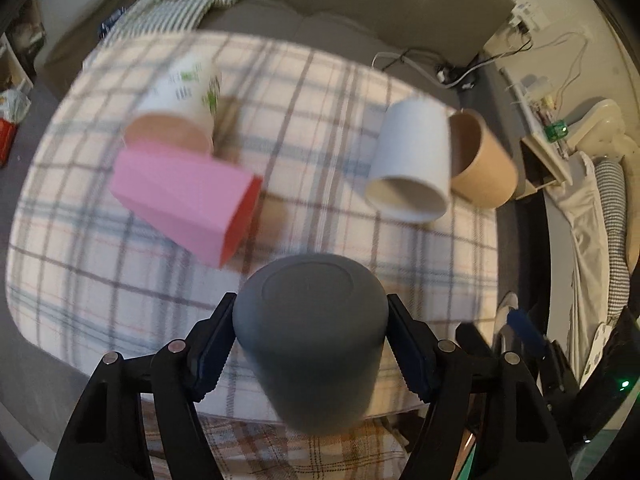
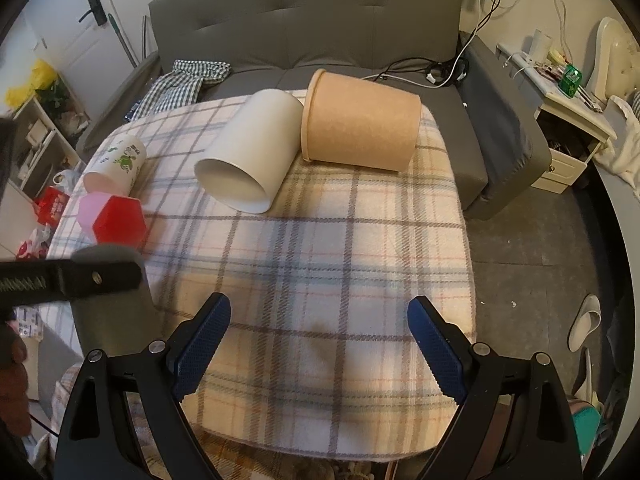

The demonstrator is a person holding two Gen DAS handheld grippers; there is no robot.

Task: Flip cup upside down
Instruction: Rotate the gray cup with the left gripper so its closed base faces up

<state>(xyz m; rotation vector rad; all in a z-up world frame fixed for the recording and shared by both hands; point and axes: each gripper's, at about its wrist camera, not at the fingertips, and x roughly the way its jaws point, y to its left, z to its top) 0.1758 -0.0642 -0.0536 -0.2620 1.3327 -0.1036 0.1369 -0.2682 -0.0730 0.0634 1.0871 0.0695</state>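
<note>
The left wrist view is motion-blurred, smearing the printed cup [image 1: 180, 96] and pink box [image 1: 184, 200]. The left gripper [image 1: 310, 344] clamps the grey cup [image 1: 312, 336], base toward the camera, its mouth hidden. The right gripper [image 2: 320, 344] hangs spread and empty over the plaid cloth [image 2: 320, 260].

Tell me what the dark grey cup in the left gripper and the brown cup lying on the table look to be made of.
The dark grey cup, held by the left gripper, looks like matte ceramic or plastic: smooth, no gloss, recessed base ring. The brown cup looks like kraft paper: fibrous, dull tan wall and a rolled rim.
</note>
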